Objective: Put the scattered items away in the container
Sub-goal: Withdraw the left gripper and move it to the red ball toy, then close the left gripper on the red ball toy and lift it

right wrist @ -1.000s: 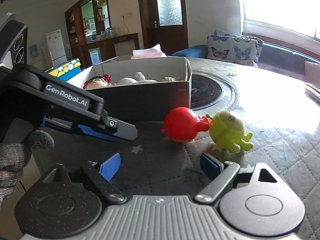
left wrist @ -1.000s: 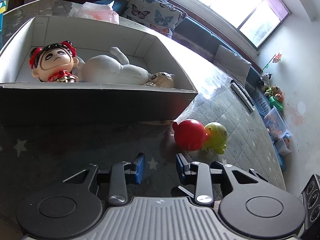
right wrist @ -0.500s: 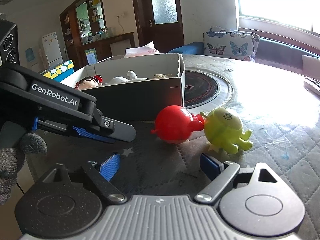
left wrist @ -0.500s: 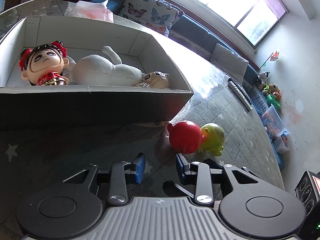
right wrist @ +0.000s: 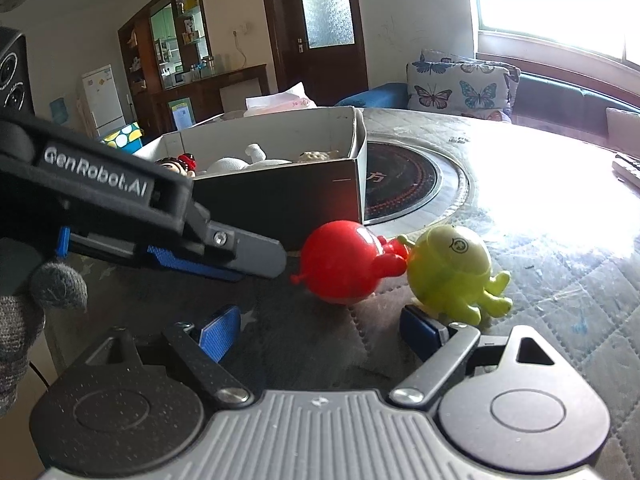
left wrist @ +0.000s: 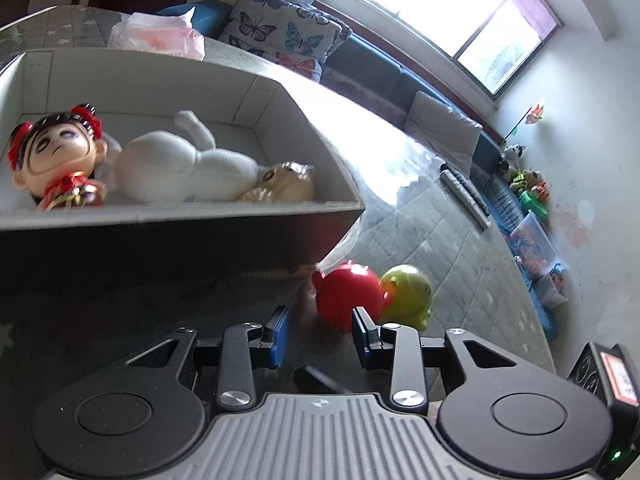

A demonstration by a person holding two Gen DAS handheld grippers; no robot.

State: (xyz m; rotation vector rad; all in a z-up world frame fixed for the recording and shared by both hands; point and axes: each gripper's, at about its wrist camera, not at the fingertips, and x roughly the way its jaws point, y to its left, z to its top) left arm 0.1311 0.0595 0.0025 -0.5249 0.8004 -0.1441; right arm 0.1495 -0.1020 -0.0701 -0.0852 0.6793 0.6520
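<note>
You had two glossy plastic toys, red toy (right wrist: 344, 262) and green toy (right wrist: 450, 270), on the table's quilted cloth (right wrist: 560, 280) beside a matt cardboard box (right wrist: 280, 200).

Your two black handheld grippers and a grey glove.
Your left gripper (right wrist: 256, 258) reads "GenRobot.AI" in white; your right gripper (right wrist: 320, 326) has blue pads, silver screws, ribbed grey housing; your knit glove (right wrist: 24, 312) is speckled.

Left gripper (left wrist: 319, 334) angled down, jaws apart, empty; right gripper (right wrist: 318, 330) likewise, jaws wide; gloved hand (right wrist: 24, 320) grips left tool.
</note>
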